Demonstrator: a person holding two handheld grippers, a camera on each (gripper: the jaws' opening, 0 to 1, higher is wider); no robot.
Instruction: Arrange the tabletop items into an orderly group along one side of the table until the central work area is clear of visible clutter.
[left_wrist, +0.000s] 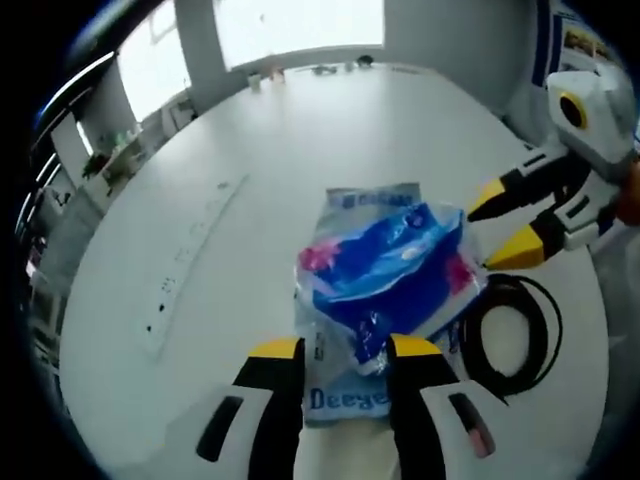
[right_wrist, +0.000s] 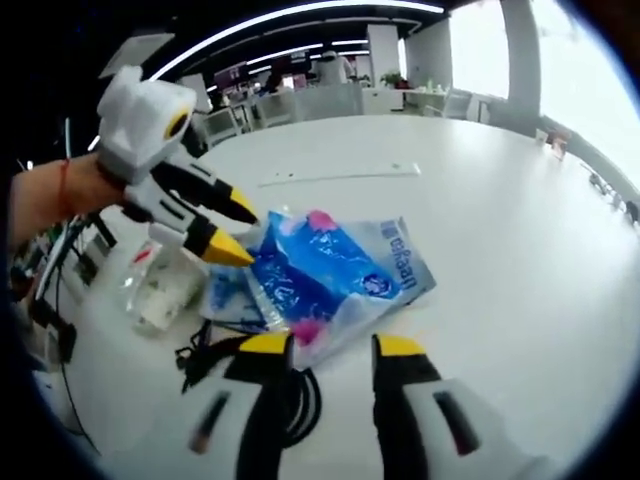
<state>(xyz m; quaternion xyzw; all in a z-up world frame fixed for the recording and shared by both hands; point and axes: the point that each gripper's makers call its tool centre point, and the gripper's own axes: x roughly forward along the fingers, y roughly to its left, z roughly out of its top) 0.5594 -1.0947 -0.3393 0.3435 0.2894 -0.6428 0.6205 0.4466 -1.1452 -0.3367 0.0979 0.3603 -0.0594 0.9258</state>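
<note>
1. A blue plastic package (left_wrist: 385, 275) with pink patches and white lettering lies crumpled on the white round table (left_wrist: 330, 140), near the table's edge. In the right gripper view the same package (right_wrist: 330, 275) sits just ahead of the jaws, with its printed end pointing away.

2. The left gripper (left_wrist: 345, 350) has its yellow-tipped jaws spread apart on either side of the package's near end. The plastic bunches up between the tips, and the right-hand tip seems to touch it, but the jaws are not closed on it.

3. The right gripper (right_wrist: 325, 345) is also parted, with its two yellow tips just at the package's near edge. I cannot tell whether they touch the plastic.

4. In the left gripper view the right gripper (left_wrist: 505, 230) comes in from the right, with its tips just beside the package's far side. In the right gripper view the left gripper (right_wrist: 235, 230) comes in from the left, held by a person's hand (right_wrist: 75, 195), with its tips against the package.

5. A coiled black cable (left_wrist: 510, 325) lies beside the package and partly under its edge.

6. A clear plastic bag (right_wrist: 160, 285) with pale contents lies near the cable.

7. A white power strip (left_wrist: 190, 260) lies well apart, further along the table.
</note>
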